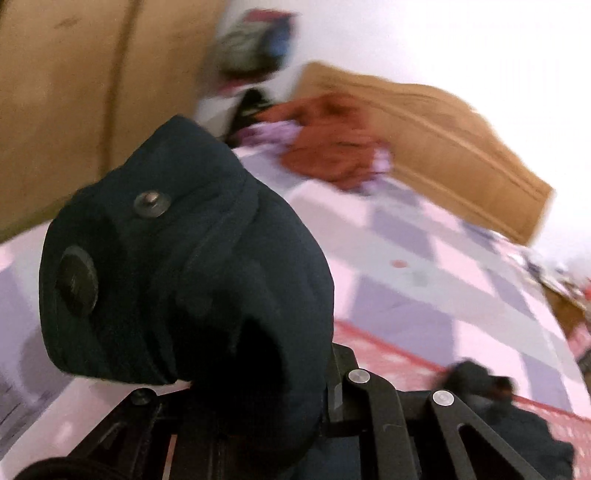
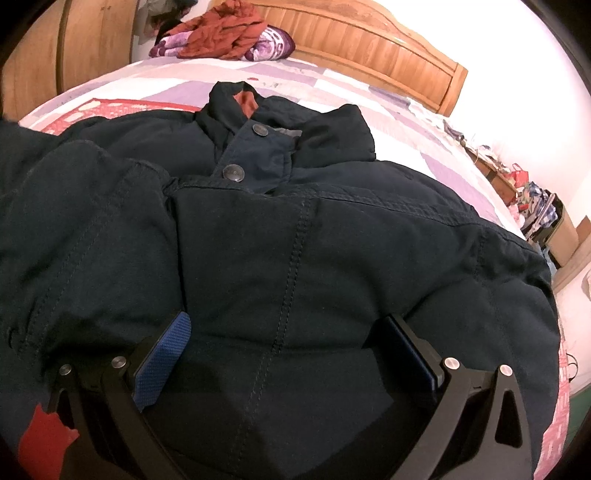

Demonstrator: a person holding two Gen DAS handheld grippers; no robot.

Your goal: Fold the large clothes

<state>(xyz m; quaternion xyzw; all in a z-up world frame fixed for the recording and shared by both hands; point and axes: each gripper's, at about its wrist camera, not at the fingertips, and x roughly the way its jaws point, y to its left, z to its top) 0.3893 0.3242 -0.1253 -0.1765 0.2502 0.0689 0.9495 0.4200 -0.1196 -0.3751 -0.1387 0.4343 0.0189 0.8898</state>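
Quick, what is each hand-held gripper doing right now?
Left hand-held gripper: closed on a bunched part of the dark jacket.
Right hand-held gripper: open, fingers spread over the dark jacket, holding nothing.

A bunched navy jacket (image 1: 184, 266) sits clamped in the left gripper (image 1: 236, 398) — button (image 1: 77, 280) and snap (image 1: 152, 203) facing the lens. Beyond, blurred: a checked quilt (image 1: 424, 280), rust cloth (image 1: 332, 147), wooden headboard (image 1: 443, 147).

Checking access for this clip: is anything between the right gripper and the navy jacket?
Nothing visible. The right gripper is open with the navy jacket directly between its fingers; the orange garment lies apart near the headboard.
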